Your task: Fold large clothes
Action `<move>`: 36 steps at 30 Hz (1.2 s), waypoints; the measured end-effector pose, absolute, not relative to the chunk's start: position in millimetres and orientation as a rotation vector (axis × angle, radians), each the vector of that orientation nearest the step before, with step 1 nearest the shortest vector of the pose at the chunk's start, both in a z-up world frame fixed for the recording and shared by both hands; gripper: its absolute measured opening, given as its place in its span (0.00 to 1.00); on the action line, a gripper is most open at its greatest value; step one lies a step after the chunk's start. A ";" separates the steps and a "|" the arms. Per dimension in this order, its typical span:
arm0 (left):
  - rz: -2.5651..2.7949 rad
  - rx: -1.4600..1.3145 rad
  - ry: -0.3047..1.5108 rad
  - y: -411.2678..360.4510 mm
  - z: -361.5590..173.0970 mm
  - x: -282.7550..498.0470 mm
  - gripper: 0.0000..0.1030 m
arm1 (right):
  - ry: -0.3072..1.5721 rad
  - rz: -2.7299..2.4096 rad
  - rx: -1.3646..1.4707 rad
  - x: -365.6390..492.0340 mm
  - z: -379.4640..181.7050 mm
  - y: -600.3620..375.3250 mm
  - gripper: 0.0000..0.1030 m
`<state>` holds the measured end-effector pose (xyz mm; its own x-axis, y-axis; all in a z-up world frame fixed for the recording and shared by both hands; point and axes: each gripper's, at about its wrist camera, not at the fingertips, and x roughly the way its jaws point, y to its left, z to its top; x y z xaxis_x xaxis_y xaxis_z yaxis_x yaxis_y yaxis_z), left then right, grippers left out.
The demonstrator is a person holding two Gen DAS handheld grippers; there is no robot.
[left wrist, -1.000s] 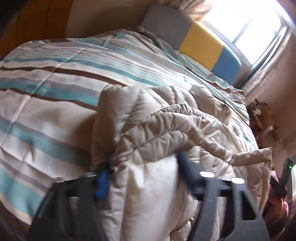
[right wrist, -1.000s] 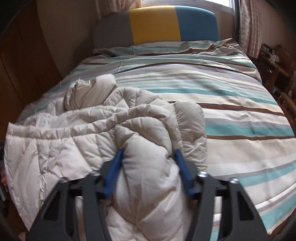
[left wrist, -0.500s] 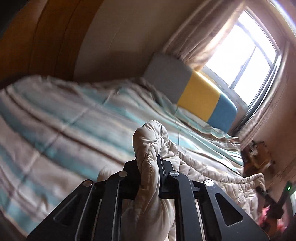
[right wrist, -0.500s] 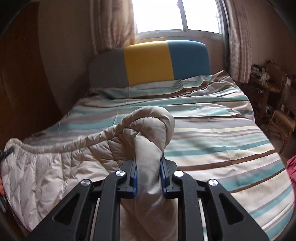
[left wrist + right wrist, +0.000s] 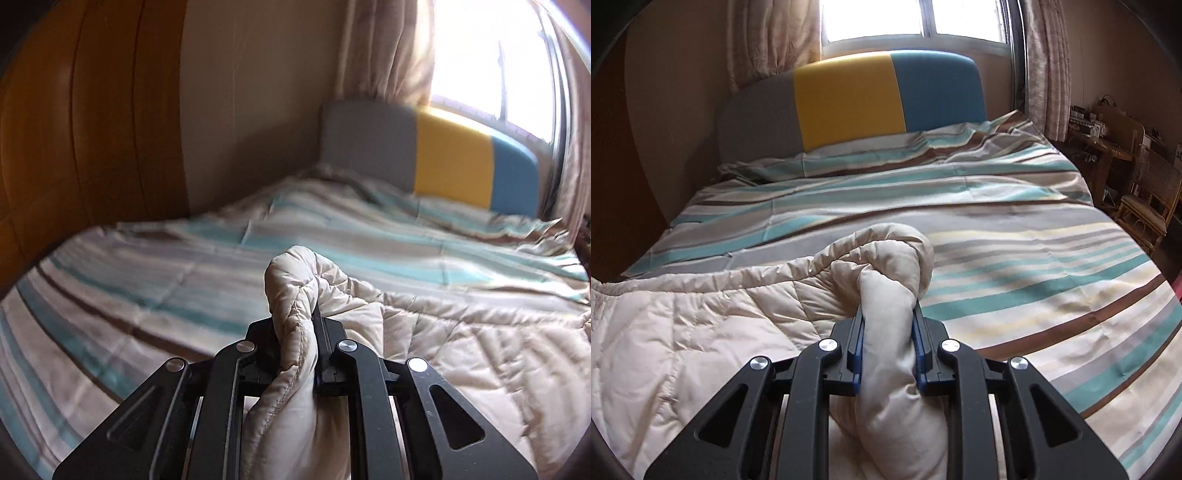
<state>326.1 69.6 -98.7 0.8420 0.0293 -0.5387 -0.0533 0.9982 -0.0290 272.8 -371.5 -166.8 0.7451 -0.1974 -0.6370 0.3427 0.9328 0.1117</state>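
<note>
Below the headboard (image 5: 849,99), on striped bed (image 5: 1015,258): beige quilted coat (image 5: 701,314) pinched tight by left gripper (image 5: 295,332) and right gripper (image 5: 888,332); spread, unfolded.

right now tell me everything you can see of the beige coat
The coat is a beige, quilted, puffy garment with stitched seams and a slight sheen. It lies crumpled across the near end of the striped bed. Two bunched folds are pinched up off the rest: the left gripper is shut on one, the right gripper on the other.
</note>
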 end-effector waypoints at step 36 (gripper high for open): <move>-0.012 0.021 0.561 -17.0 -63.3 271.5 0.92 | 0.804 -0.353 0.108 298.3 -212.4 -355.2 0.38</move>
